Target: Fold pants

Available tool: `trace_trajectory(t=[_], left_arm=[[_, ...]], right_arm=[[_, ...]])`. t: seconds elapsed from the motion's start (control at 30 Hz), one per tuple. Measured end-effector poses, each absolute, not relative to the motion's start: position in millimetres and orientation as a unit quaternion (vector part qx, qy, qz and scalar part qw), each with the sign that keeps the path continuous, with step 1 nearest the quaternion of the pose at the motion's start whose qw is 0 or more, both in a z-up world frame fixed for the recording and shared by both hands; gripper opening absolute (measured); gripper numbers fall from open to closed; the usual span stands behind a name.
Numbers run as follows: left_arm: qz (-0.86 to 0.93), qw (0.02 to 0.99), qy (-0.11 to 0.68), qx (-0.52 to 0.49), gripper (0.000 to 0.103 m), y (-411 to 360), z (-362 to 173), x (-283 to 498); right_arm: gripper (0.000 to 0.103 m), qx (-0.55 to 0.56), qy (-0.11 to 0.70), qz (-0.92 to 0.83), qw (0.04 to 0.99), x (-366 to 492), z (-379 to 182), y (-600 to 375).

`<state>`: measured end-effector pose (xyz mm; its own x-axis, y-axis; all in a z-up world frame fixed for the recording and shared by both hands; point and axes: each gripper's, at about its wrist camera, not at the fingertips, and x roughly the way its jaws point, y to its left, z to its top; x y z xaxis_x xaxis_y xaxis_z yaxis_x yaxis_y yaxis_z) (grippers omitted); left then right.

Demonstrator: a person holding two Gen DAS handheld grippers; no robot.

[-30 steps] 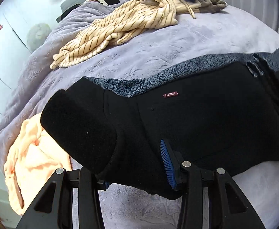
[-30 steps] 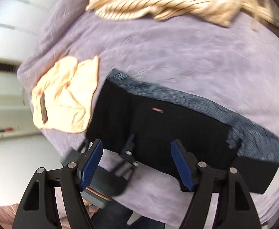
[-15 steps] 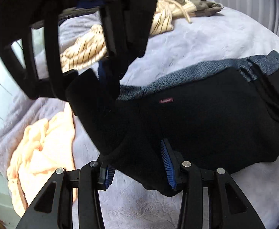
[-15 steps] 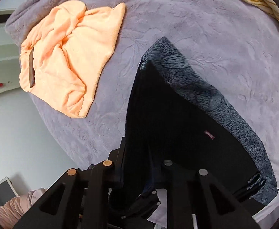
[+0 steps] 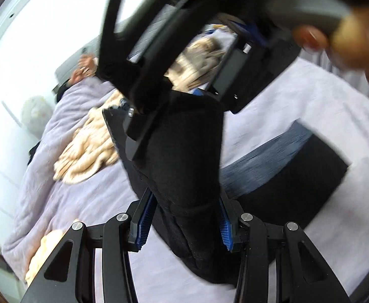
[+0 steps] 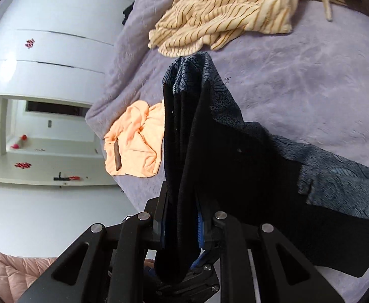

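The black pants point(image 5: 184, 166) with a grey patterned lining point(image 6: 336, 166) lie partly folded on the purple bedspread point(image 6: 310, 80). My left gripper point(image 5: 184, 223) is shut on a thick lifted fold of the pants. My right gripper point(image 6: 182, 227) is shut on the same end of the pants and holds it up; its frame point(image 5: 174, 25) fills the top of the left wrist view, just above the fold. The rest of the pants point(image 5: 298, 176) stays flat on the bed to the right.
A cream striped garment point(image 6: 225, 10) lies at the far side of the bed. An orange garment point(image 6: 134, 141) lies near the bed's left edge. White cabinets point(image 6: 45, 50) stand beyond the bed. A person's hand point(image 5: 356, 43) grips the right gripper's handle.
Both grippers have lifted the left end of the pants off the bed and swung it upward and toward the right. The right gripper, open a second ago, has shut on the fabric.
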<state>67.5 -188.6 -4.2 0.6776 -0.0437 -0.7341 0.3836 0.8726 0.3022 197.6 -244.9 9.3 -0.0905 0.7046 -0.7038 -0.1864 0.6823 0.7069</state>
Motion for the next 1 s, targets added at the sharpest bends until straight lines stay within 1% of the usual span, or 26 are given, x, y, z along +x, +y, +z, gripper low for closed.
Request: trace_trajectory(t=[0.1, 0.23, 0.37, 0.5, 0.6, 0.63, 0.67, 0.7, 0.73, 0.87, 1.0], left_arm=[[-0.137, 0.880, 0.385, 0.241, 0.045, -249, -9, 61], [-0.161, 0.866, 0.401, 0.253, 0.045, -309, -26, 54], [-0.183, 0.847, 0.414, 0.277, 0.045, -350, -49, 47], [-0.210, 0.815, 0.457, 0.288, 0.045, -379, -90, 46], [-0.225, 0.792, 0.489, 0.288, 0.047, -376, -96, 43], [-0.226, 0.792, 0.493, 0.280, 0.052, -368, -90, 39], [-0.228, 0.793, 0.497, 0.270, 0.057, -365, -84, 35], [-0.227, 0.794, 0.502, 0.257, 0.068, -354, -76, 32], [-0.215, 0.801, 0.502, 0.245, 0.073, -341, -67, 29], [-0.157, 0.820, 0.513, 0.198, 0.075, -288, -49, 32], [-0.059, 0.815, 0.562, 0.129, 0.074, -234, -65, 66]], right_arm=[[0.019, 0.220, 0.636, 0.339, 0.658, 184, 12, -314], [0.019, 0.252, 0.638, 0.315, 0.656, 168, -7, -398], [0.019, 0.275, 0.642, 0.284, 0.657, 156, -39, -458], [0.019, 0.290, 0.652, 0.249, 0.655, 149, -83, -499], [0.020, 0.275, 0.677, 0.208, 0.650, 143, -129, -514], [0.022, 0.285, 0.682, 0.199, 0.643, 140, -142, -520], [0.028, 0.294, 0.684, 0.192, 0.639, 137, -149, -523], [0.031, 0.299, 0.680, 0.192, 0.641, 135, -149, -526], [0.033, 0.297, 0.678, 0.192, 0.645, 134, -146, -526], [0.034, 0.223, 0.681, 0.146, 0.683, 131, -120, -532], [0.034, 0.226, 0.646, 0.148, 0.714, 121, -81, -535]])
